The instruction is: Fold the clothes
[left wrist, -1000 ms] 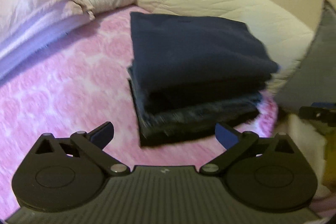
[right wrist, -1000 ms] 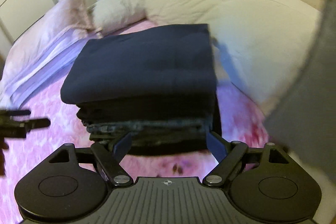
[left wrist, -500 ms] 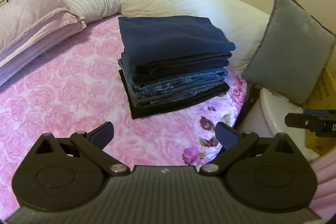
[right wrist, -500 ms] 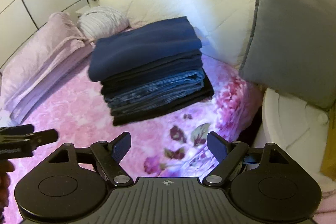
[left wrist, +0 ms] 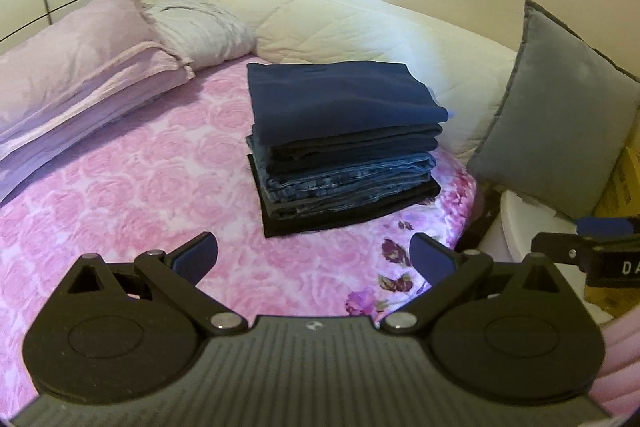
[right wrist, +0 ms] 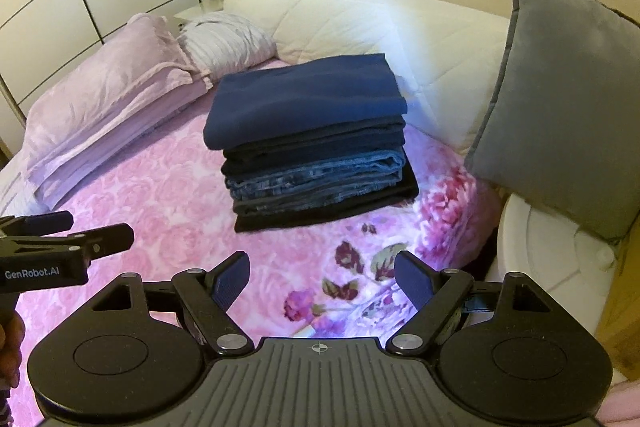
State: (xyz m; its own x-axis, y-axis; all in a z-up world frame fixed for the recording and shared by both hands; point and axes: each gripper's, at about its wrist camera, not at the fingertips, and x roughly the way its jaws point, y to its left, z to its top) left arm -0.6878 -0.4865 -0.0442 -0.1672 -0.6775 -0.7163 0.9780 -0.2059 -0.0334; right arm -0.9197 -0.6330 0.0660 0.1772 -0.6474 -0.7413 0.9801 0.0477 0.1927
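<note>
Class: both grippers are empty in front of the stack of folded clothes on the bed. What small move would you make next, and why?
Probably draw both back and look for another garment. The left gripper and right gripper are open and hold nothing, the stack of folded clothes sits squared on the pink bedspread, and no unfolded garment shows in either view.

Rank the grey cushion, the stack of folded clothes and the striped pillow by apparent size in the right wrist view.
1. grey cushion, though it looks nearer the camera
2. stack of folded clothes
3. striped pillow, farther away and partly hidden
</note>
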